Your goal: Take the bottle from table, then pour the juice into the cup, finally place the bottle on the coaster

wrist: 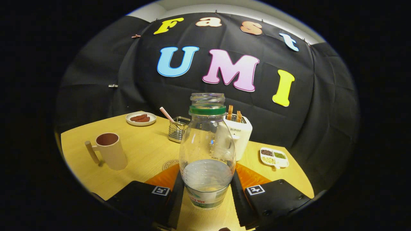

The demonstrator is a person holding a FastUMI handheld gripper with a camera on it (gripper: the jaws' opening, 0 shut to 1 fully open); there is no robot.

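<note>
A clear plastic bottle (207,150) with a green neck ring and no cap stands upright between my fingers, holding a little pale liquid in its lower part. My gripper (207,194) is shut on the bottle, both fingers pressing against its lower sides. A beige cup (109,150) with a handle stands on the wooden table (144,150), off to the left beyond the fingers. A round coaster (169,164) lies just behind the left finger, partly hidden by it and the bottle.
Behind the bottle stand a wire holder (177,128) with a straw and a white toaster (240,134) with bread. A plate of sausages (141,118) sits far left. A divided dish (274,157) of grains lies to the right.
</note>
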